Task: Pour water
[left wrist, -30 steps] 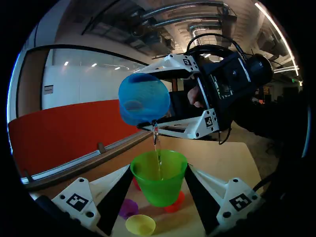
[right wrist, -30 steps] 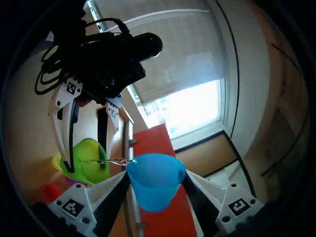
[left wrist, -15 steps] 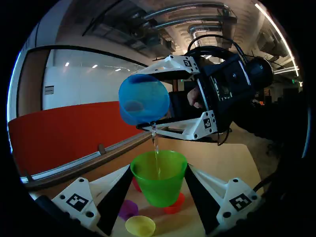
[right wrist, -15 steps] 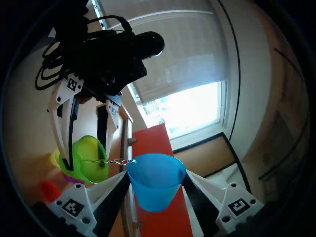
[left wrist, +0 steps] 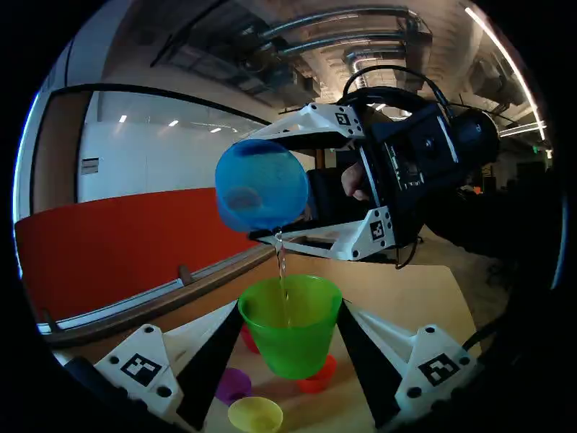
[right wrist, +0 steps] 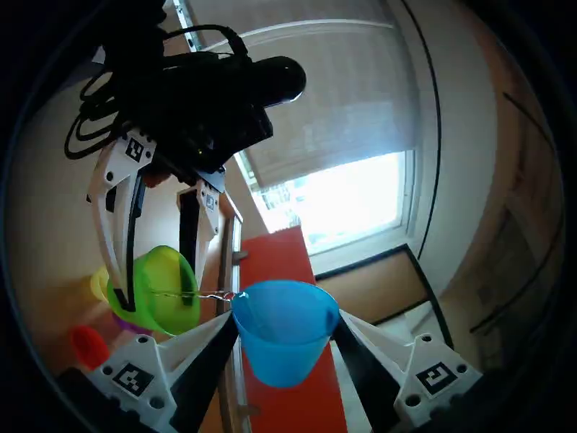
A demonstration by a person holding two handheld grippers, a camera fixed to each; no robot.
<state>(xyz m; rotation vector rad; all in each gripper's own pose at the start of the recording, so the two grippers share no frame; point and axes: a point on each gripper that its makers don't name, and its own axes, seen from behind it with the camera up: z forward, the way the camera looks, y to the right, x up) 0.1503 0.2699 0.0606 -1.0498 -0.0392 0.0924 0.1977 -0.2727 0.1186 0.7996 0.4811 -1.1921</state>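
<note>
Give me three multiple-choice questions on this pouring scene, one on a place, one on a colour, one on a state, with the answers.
1. Where is the blue cup relative to the green cup?
A) below it
B) above it
C) nested inside it

2. What colour is the cup held by the left tool?
A) purple
B) green
C) red

3. What state is the blue cup in?
A) standing upright
B) turned fully upside down
C) tipped, spilling water off its rim

Answers: B, the left gripper view shows it higher and clear of the green rim; B, both black fingers press the green cup's sides; C, a thin water stream drops from its lip into the green cup.
</note>
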